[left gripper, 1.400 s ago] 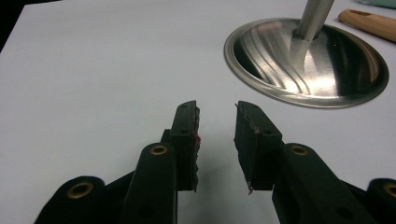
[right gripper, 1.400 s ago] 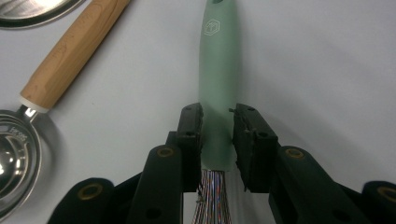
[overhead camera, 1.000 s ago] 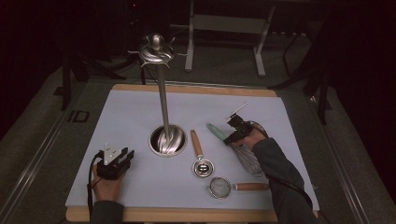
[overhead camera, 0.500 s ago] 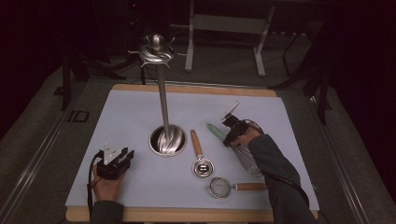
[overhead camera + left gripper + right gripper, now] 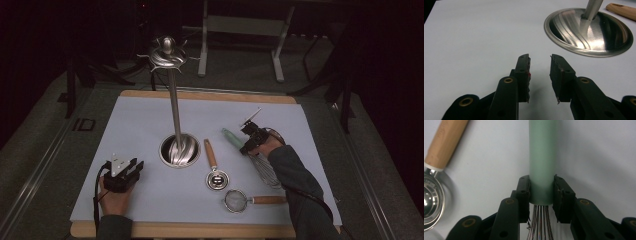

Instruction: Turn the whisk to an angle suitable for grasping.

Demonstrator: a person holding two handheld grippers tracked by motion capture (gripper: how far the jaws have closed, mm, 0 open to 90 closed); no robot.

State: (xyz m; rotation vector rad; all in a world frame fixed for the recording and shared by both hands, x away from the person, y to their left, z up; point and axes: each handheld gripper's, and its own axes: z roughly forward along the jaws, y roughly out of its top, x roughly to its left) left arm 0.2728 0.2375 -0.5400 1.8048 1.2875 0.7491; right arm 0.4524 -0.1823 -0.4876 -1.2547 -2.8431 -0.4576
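High view: right claw (image 5: pixel 248 141) on whisk (image 5: pixel 262 165) lying on the surface (image 5: pixel 140 120), probably not lifted yet; hanging stand (image 5: pixel 176 107) bare.
Left gripper view: left claw (image 5: pixel 539 75) released, idle.
Right gripper view: jaws just closed, clamping the whisk's green handle (image 5: pixel 542 157).

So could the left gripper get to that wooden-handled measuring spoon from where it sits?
Probably not directly: the stand's round base lies between the left gripper and the measuring spoon, so it would need to go around.
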